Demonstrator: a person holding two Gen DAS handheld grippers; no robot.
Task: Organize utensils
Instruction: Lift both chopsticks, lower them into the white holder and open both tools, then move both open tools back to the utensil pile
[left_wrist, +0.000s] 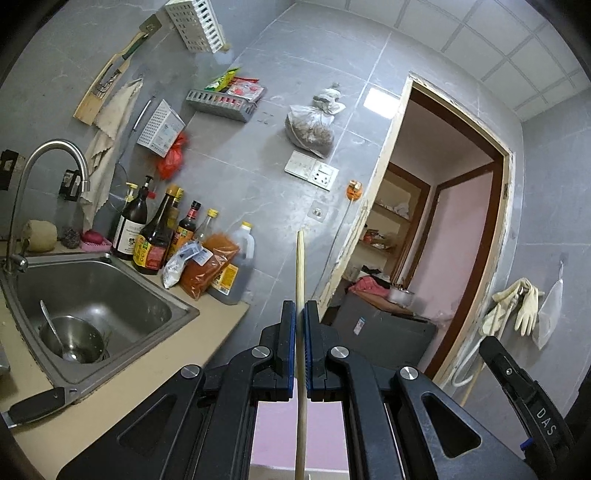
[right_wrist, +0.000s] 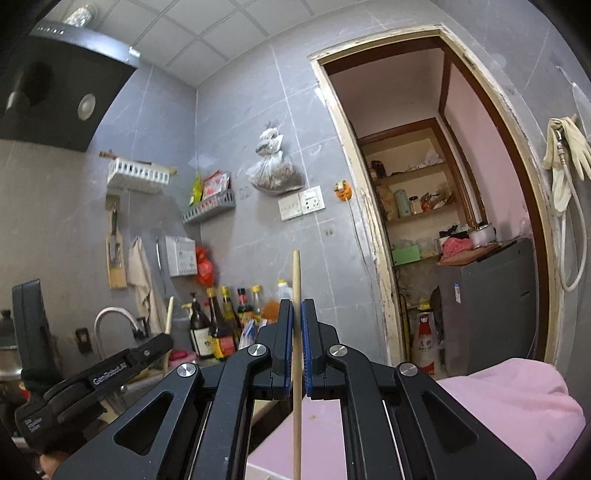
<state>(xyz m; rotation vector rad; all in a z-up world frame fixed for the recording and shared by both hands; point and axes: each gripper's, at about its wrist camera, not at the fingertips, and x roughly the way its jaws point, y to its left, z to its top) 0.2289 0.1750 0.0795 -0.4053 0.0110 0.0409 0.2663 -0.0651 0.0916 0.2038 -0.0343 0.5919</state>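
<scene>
My left gripper (left_wrist: 300, 310) is shut on a pale wooden chopstick (left_wrist: 300, 266) that stands upright between its blue pads, poking well above them. Held level beside the counter, my right gripper (right_wrist: 297, 306) is likewise shut on a second upright wooden chopstick (right_wrist: 296, 277). In the right wrist view the left gripper (right_wrist: 164, 341) shows at the lower left with its chopstick (right_wrist: 169, 314) sticking up. A metal spoon (left_wrist: 51, 325) lies in a steel bowl (left_wrist: 85, 332) inside the sink (left_wrist: 122, 266). A white slotted basket (left_wrist: 195, 26) hangs high on the wall.
Sauce bottles (left_wrist: 151, 236) and spice bags (left_wrist: 207, 266) crowd the counter behind the sink, under a curved tap (left_wrist: 55, 147). A black-handled tool (left_wrist: 37, 406) lies at the sink's front corner. A doorway (right_wrist: 443, 221) opens on the right. Pink cloth (right_wrist: 509, 406) is close below.
</scene>
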